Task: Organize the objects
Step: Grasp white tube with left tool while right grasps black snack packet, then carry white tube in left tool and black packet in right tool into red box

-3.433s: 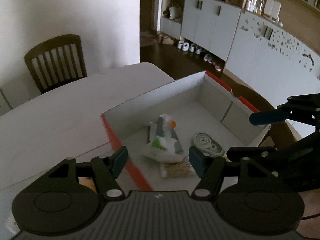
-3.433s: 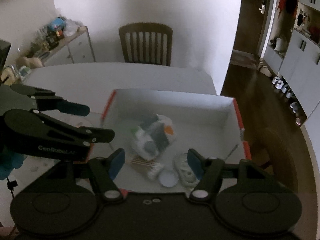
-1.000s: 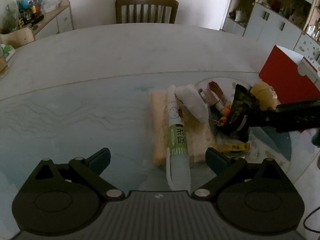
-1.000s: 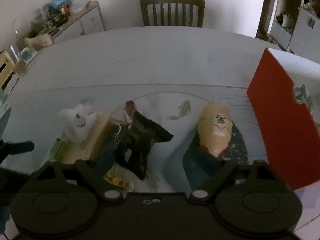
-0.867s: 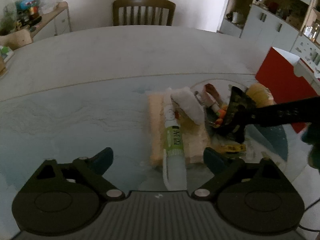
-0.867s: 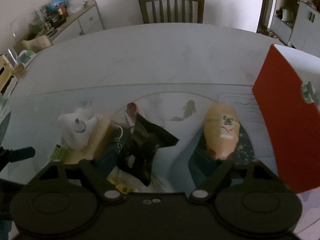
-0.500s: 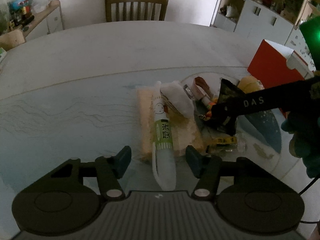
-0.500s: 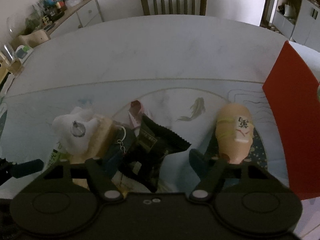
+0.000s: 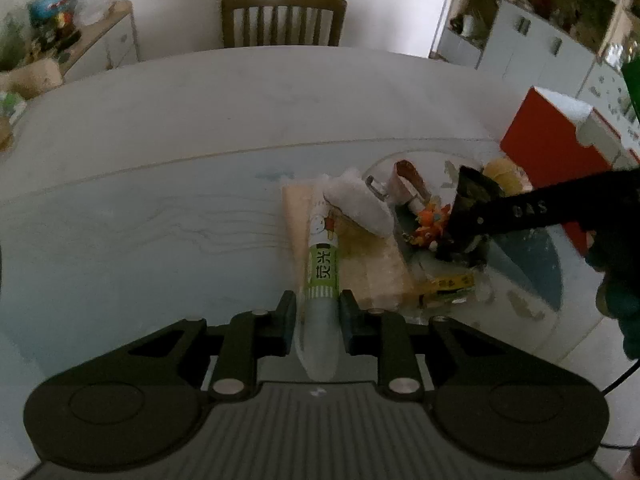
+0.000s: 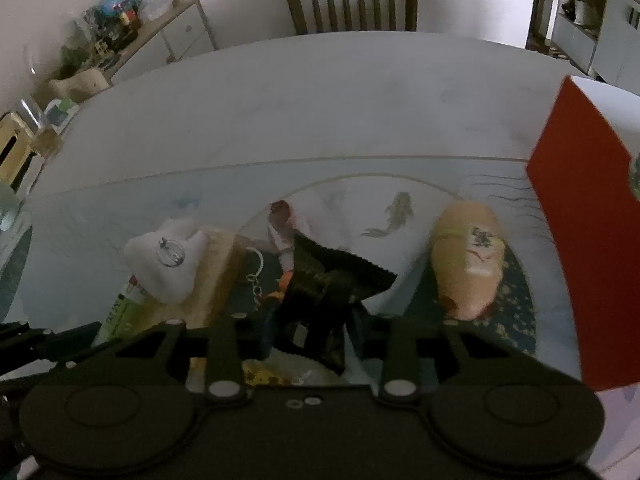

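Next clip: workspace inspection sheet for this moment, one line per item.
Surface: pale table with fish-print mat.
Job's things: green-labelled tube on a beige pad; dark packet; red box at right.
Clutter: white plush, keyring, peach plush.
Grippers: left gripper just closed onto the tube; right gripper just closed onto the packet.
Cables: thin dark cable at right edge.
Surroundings: chair, sideboard, cabinets.

Black hand-held gripper (image 9: pixel 317 316) with silver screws, ribbed grey base, teal pads.

Right gripper (image 10: pixel 312 326) seemingly around dark packet (image 10: pixel 332 280)
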`<state>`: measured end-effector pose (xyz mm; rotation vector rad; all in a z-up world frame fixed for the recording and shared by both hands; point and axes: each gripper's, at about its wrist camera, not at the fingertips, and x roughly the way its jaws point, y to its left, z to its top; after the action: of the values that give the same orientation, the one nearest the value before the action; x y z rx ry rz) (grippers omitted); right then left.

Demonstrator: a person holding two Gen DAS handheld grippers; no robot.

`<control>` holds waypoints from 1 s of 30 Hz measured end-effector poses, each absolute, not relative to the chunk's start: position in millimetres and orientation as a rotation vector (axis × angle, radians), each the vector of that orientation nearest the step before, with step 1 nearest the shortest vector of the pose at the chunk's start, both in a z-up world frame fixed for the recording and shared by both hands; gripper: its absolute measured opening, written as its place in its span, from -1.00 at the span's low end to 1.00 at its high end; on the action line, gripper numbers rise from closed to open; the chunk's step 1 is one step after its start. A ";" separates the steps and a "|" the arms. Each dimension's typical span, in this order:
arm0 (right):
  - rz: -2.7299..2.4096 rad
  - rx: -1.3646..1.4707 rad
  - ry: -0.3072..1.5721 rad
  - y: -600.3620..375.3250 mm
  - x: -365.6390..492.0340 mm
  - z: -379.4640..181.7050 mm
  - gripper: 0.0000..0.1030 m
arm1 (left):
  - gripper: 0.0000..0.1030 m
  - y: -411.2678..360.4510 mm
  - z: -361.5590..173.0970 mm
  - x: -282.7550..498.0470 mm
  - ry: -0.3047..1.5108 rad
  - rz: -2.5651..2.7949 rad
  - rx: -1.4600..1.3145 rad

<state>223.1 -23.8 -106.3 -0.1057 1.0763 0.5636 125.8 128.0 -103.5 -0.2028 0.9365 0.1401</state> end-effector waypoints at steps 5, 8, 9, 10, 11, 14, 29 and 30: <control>0.576 -0.105 1.059 -41.7 214.4 -94.4 -0.39 | -0.59 125.5 -88.8 115.5 0.902 0.136 -0.217; 0.589 -0.104 1.053 -52.2 208.6 -86.4 -0.40 | -0.59 124.2 -79.7 110.2 0.885 0.141 -0.240; 0.593 -0.103 1.053 -55.5 206.8 -84.0 -0.40 | -0.59 123.9 -76.7 107.8 0.878 0.141 -0.251; 0.597 -0.101 1.052 -59.7 204.2 -81.2 -0.40 | -0.59 123.6 -73.4 106.2 0.873 0.143 -0.259; 0.601 -0.098 1.051 -63.0 202.3 -78.6 -0.40 | -0.59 122.8 -70.7 104.6 0.870 0.147 -0.269; 0.614 -0.077 1.049 -75.3 197.6 -70.7 -0.40 | -0.59 118.8 -61.5 97.7 0.856 0.141 -0.293; 0.637 -0.049 1.031 -128.6 188.0 -33.2 -0.40 | -0.60 83.9 -27.8 89.4 0.788 0.106 -0.341; 0.638 -0.047 1.027 -132.8 188.4 -30.9 -0.40 | -0.60 80.4 -26.6 91.1 0.786 0.104 -0.342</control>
<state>188.4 -132.8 -30.9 -0.0475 1.0274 0.6381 91.1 80.4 -26.6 -0.3419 0.7858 0.1040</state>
